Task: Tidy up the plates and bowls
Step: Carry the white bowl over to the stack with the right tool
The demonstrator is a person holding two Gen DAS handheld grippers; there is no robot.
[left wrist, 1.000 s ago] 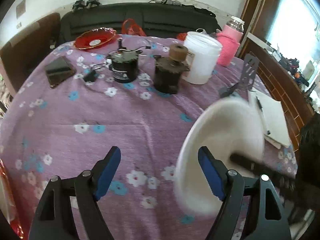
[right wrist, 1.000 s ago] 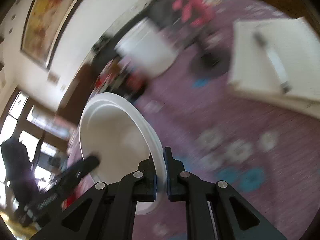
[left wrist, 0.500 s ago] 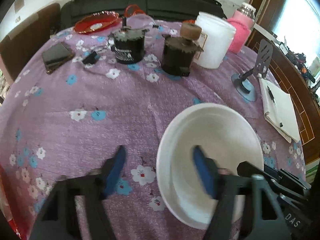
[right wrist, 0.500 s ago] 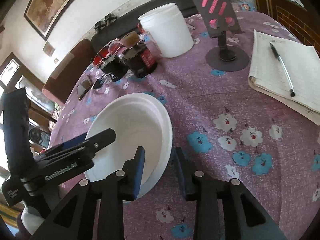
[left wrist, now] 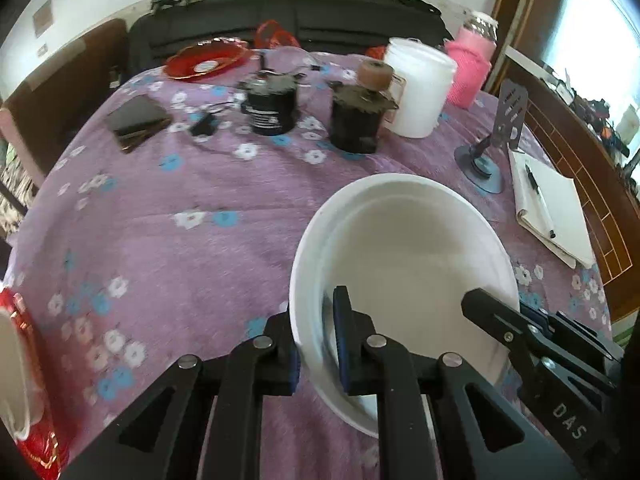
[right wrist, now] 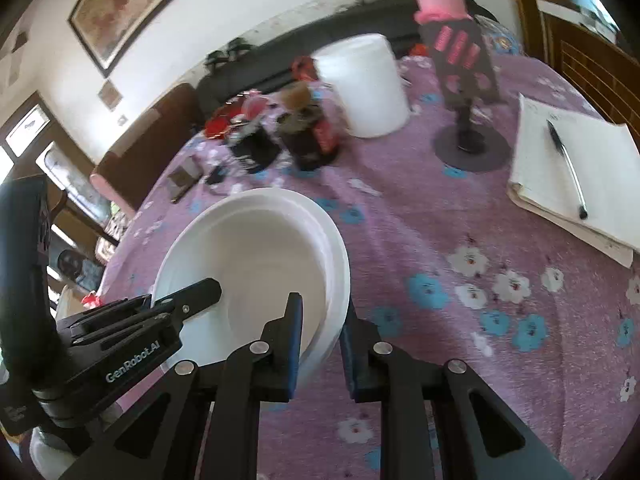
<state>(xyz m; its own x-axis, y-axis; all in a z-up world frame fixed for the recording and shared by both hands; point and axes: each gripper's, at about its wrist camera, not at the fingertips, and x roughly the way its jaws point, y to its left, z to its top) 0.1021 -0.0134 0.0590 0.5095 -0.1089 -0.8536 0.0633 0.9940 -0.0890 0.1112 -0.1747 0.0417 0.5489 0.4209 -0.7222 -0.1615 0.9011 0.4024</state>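
Round white bowl [left wrist: 404, 256], smooth, faintly glossy plastic by its look, clamped at its rim by the left gripper [left wrist: 316, 340], matt black plastic with blue rubbery pads and bright metal rivets. Beneath: purple floral cloth tablecloth [left wrist: 168, 248], soft and matt. Ahead: translucent white plastic tub [left wrist: 420, 88]; glossy red glass-like dish [left wrist: 206, 62]. Right: white paper notebook [left wrist: 548, 204].

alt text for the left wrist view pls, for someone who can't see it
The left gripper is shut on the near rim of a white bowl over a purple floral tablecloth, while the right gripper reaches in from the right. Behind stand two dark jars, a white tub and a notebook.
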